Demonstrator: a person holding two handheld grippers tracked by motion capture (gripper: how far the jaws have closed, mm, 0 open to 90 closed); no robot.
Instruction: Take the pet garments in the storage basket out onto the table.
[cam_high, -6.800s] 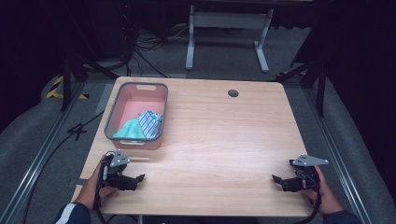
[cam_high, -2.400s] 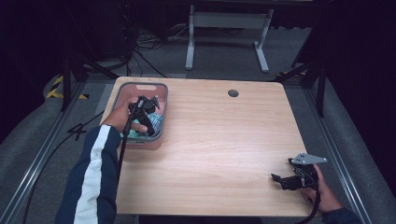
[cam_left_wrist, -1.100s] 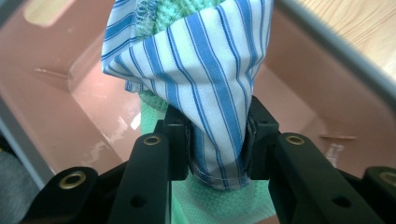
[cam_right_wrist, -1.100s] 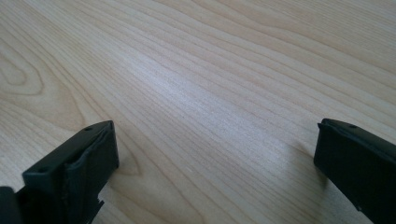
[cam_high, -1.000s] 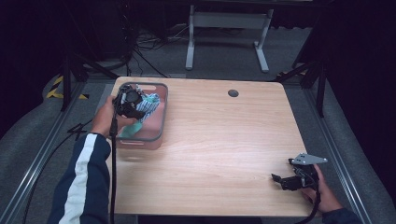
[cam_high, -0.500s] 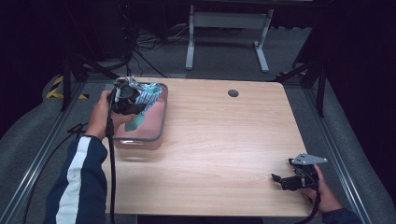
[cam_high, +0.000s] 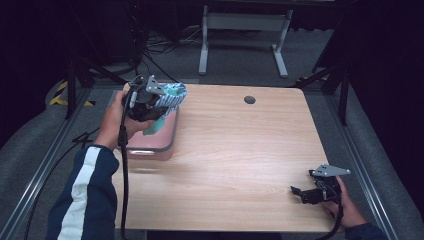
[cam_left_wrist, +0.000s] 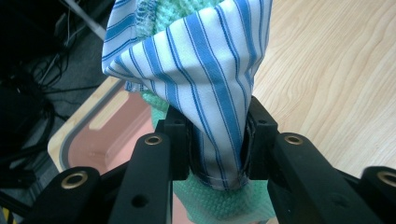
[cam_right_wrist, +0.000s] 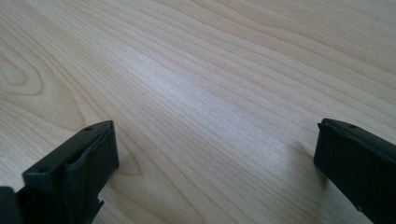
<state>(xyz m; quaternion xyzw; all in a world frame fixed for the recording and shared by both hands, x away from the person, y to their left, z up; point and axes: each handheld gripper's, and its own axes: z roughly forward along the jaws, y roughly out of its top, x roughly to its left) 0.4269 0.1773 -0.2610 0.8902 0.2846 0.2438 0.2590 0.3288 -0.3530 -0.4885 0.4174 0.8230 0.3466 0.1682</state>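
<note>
While my left gripper (cam_left_wrist: 217, 154) clamps jaws on blue-striped cloth (cam_left_wrist: 205, 79), green knit cloth (cam_left_wrist: 224, 207) bunches with it, both lifted above pink bin (cam_high: 152, 142) at table's (cam_high: 240, 160) far-left corner. My right gripper (cam_right_wrist: 215, 172) rests near-right on wood, jaws wide apart.

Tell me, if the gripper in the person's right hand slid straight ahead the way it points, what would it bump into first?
Probably nothing: the open right gripper points across bare table, though depth is hard to judge.
</note>
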